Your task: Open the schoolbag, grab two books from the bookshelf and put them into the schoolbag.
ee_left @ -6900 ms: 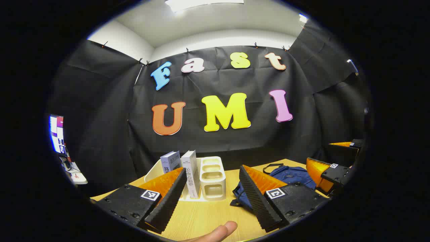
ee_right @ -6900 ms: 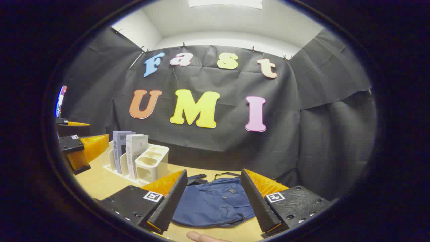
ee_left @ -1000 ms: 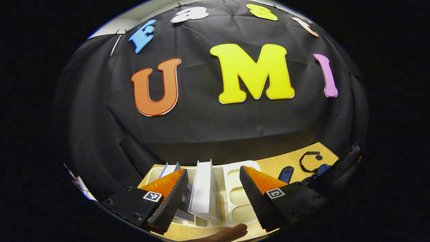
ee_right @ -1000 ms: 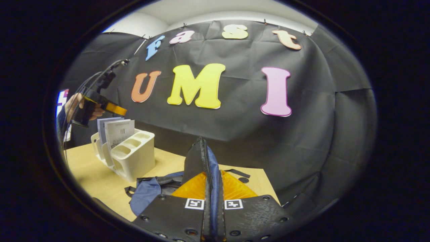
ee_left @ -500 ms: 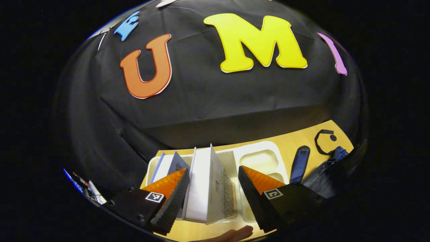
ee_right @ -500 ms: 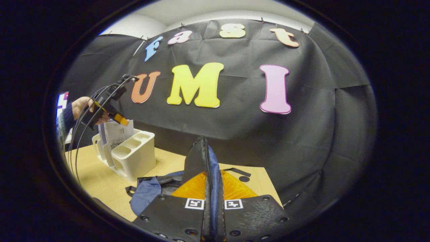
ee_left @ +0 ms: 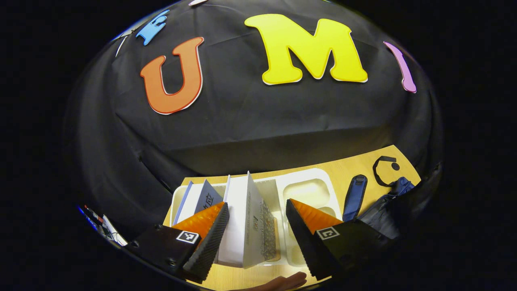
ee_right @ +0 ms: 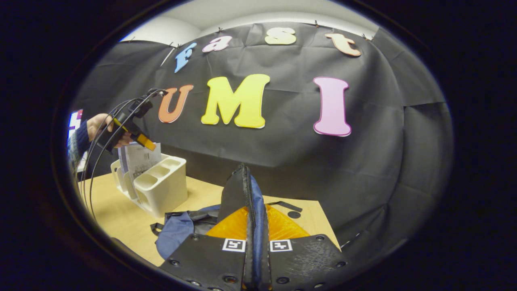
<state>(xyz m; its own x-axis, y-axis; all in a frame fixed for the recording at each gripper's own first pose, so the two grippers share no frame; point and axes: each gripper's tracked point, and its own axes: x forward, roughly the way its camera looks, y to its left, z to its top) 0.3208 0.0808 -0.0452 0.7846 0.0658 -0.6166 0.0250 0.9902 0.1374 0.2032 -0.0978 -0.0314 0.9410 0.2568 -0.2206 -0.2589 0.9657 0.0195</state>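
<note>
My left gripper point(ee_left: 256, 205) is open and straddles an upright white book point(ee_left: 246, 222) in the white bookshelf point(ee_left: 309, 188); its right finger is apart from the cover. A second, grey-blue book point(ee_left: 202, 199) stands left of it. In the right gripper view that gripper point(ee_right: 142, 140) tilts down over the books point(ee_right: 139, 159), held by a hand point(ee_right: 95, 123). My right gripper point(ee_right: 253, 216) is shut on the zippered edge of the blue schoolbag point(ee_right: 177, 234), holding it raised above the table point(ee_right: 117, 210). The bag point(ee_left: 387, 204) also lies right of the shelf.
The shelf's pen compartments point(ee_right: 161, 188) face the bag. A bag strap point(ee_left: 355, 196) and loop point(ee_left: 383, 165) lie on the wood behind the bag. Cables point(ee_right: 91, 161) hang from the left gripper. A lit screen point(ee_right: 74, 121) sits at the far left.
Over the last second my left gripper came lower and closer, so the white book now stands deeper between its fingers. My right gripper has kept the bag's edge raised without moving.
</note>
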